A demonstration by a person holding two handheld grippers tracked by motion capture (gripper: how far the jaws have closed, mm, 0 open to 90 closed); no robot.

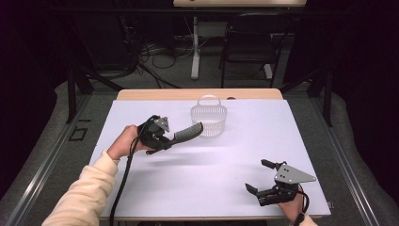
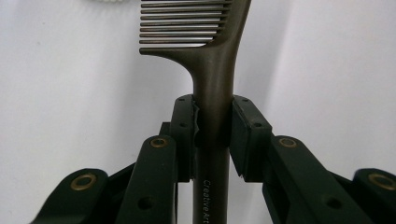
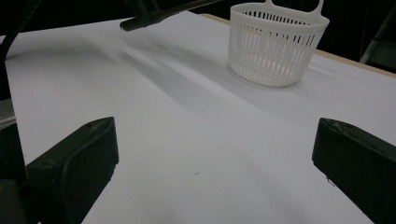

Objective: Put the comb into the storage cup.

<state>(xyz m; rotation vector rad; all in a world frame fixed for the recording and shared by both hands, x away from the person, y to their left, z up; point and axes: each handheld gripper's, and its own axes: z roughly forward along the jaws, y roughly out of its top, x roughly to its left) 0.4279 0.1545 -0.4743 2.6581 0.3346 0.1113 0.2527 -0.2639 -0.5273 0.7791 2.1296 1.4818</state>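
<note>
Left gripper point(image 1: 170, 137) jaws clamped on comb point(image 2: 212, 93) handle; right gripper point(image 1: 259, 176) jaws wide, empty.

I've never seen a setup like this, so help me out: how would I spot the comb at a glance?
Start at the white table, then find the white slatted basket near its far edge. Just left of it, the left gripper clamps the comb by its handle, teeth end towards the basket. It is the one dark, slim, toothed thing there.

In the left gripper view the comb point(image 2: 212, 70) runs off the top edge, its teeth cut short, and its handle's lettering is cropped at the bottom. In the right gripper view the basket point(image 3: 275, 44) loses its handle top.
</note>
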